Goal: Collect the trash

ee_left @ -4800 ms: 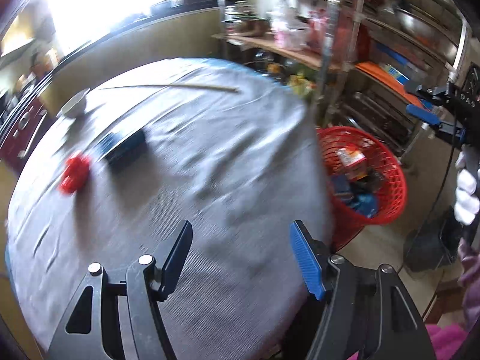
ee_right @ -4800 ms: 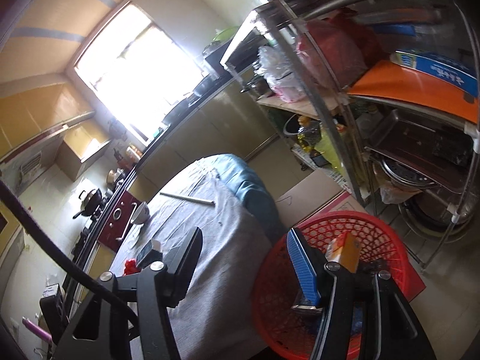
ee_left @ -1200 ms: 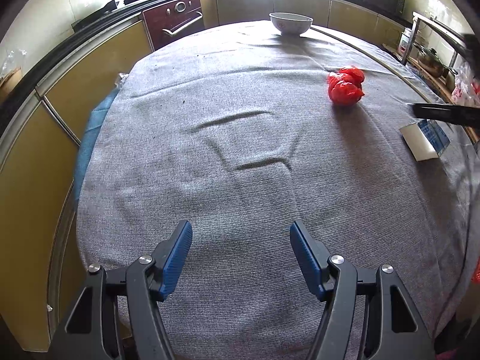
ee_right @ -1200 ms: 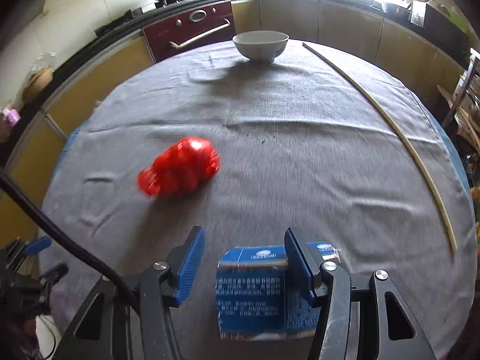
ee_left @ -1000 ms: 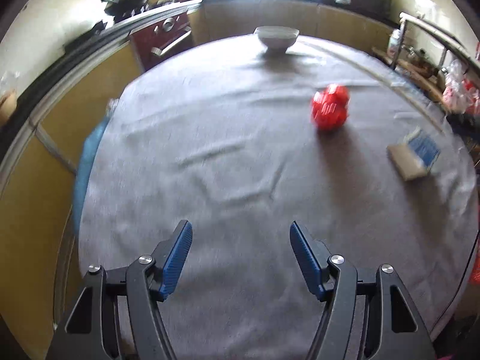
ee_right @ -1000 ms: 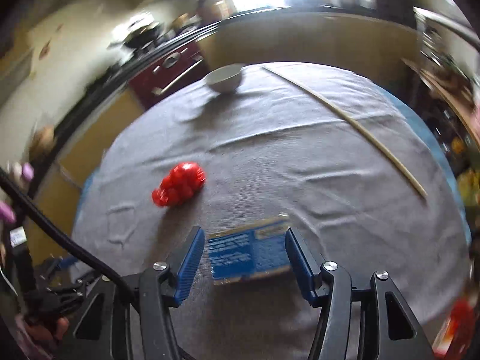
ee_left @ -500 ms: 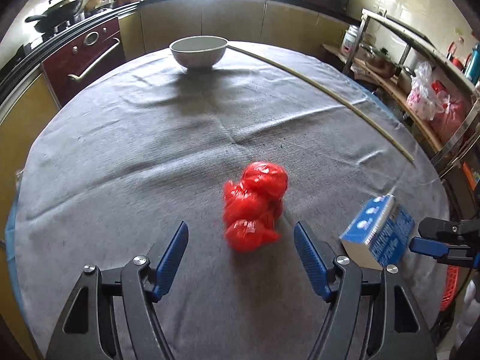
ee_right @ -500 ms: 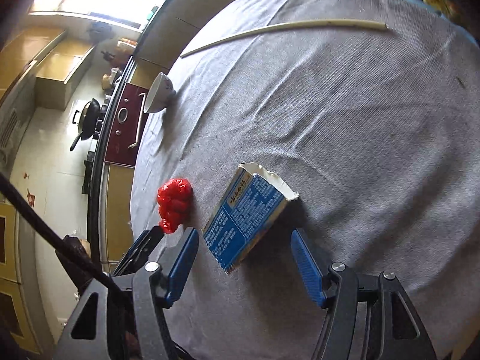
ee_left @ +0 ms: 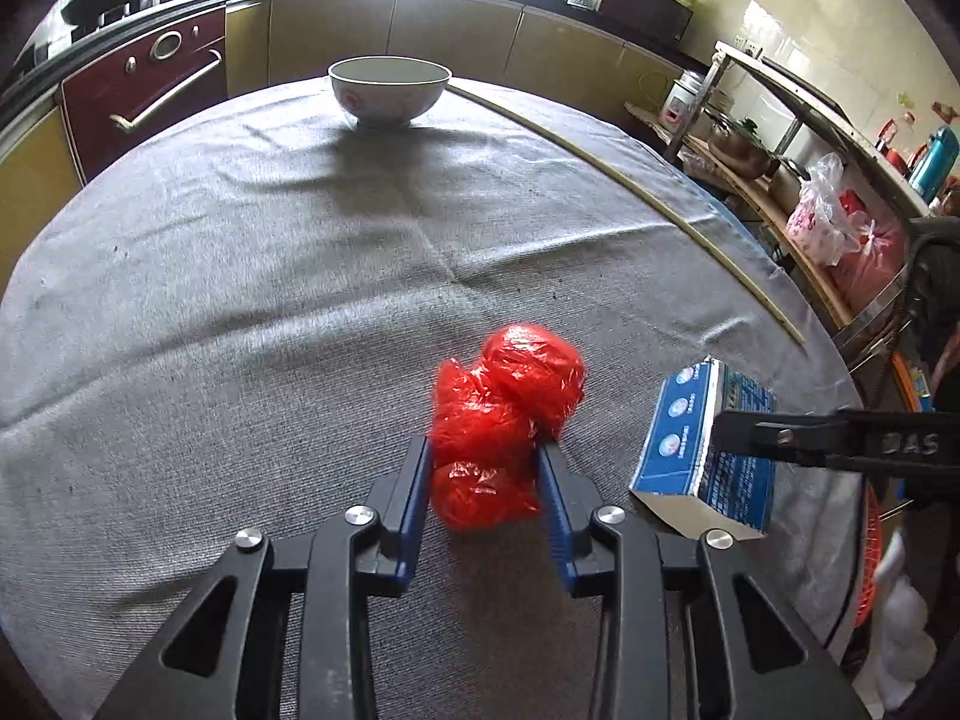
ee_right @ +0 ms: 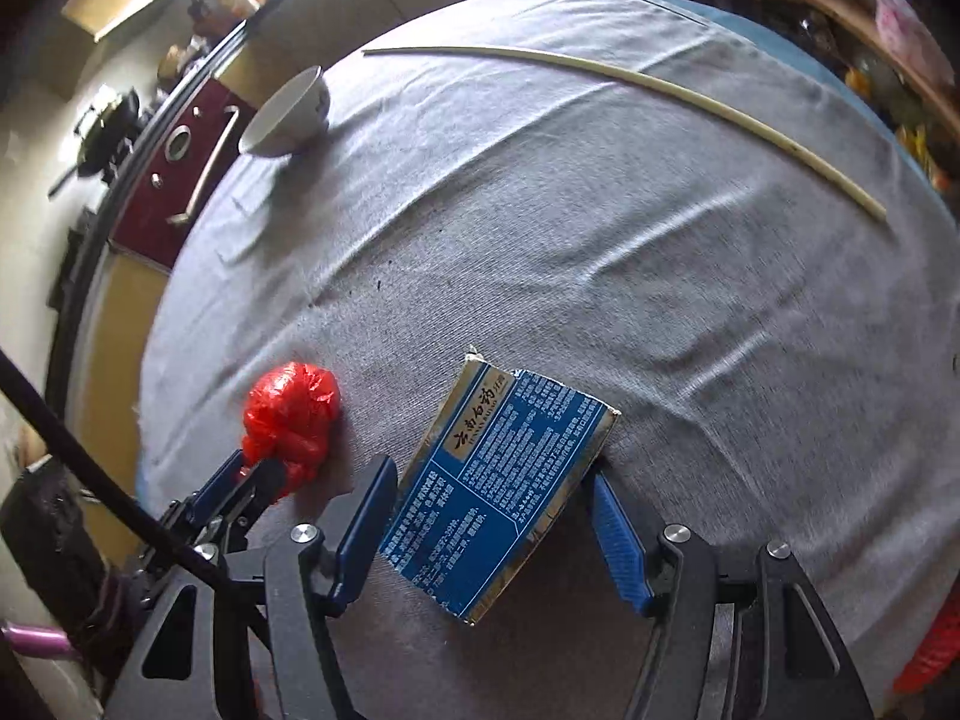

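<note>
A crumpled red plastic bag (ee_left: 504,414) lies on the grey tablecloth (ee_left: 240,300). My left gripper (ee_left: 485,456) is shut on its near end. The bag also shows in the right wrist view (ee_right: 291,414), with the left gripper (ee_right: 240,480) on it. A blue carton (ee_right: 498,480) sits tilted between the fingers of my right gripper (ee_right: 492,516), which is shut on its sides. In the left wrist view the carton (ee_left: 708,450) stands to the right of the bag, with the right gripper's finger (ee_left: 840,438) against it.
A white bowl (ee_left: 389,89) stands at the table's far side. A long pale stick (ee_left: 630,186) lies along the right rim. A metal shelf rack (ee_left: 828,180) with bags stands right of the table. A red basket's rim (ee_left: 870,570) shows low right.
My left gripper has closed on the red bag. My right gripper has moved in around the blue carton and closed on it.
</note>
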Tool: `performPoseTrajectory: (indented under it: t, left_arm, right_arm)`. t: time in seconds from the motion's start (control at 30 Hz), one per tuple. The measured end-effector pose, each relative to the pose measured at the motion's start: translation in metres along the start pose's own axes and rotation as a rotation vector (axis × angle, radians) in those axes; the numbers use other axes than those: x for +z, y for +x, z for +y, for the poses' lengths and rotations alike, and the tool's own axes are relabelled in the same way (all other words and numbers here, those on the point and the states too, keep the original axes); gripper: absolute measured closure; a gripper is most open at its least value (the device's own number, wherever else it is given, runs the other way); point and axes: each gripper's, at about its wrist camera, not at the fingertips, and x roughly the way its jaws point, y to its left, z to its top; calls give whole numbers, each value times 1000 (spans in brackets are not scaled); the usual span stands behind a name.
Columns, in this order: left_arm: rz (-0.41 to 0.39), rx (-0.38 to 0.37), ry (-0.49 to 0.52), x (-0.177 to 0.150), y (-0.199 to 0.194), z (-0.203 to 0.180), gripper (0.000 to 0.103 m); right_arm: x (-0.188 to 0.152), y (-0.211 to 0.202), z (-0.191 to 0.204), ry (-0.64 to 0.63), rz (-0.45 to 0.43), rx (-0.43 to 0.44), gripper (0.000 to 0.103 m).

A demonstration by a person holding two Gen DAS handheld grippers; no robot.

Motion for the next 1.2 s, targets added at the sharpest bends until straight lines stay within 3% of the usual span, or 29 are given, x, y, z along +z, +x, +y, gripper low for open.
performPoseTrajectory:
  t: [0.17, 0.63, 0.83, 1.2]
  left_arm:
    - [-10, 13, 4, -4, -3, 2, 72]
    - [-59, 39, -23, -24, -46, -11, 73]
    - [-91, 97, 17, -42, -76, -45, 73]
    - [-168, 178, 113, -68, -119, -115, 73]
  right_arm:
    - [-1, 17, 8, -50, 8, -48, 34]
    - [-32, -26, -29, -114, -101, 65, 41]
    - [-56, -51, -46, -124, -137, 152, 41]
    - [-104, -122, -90, -139, -298, 238, 41]
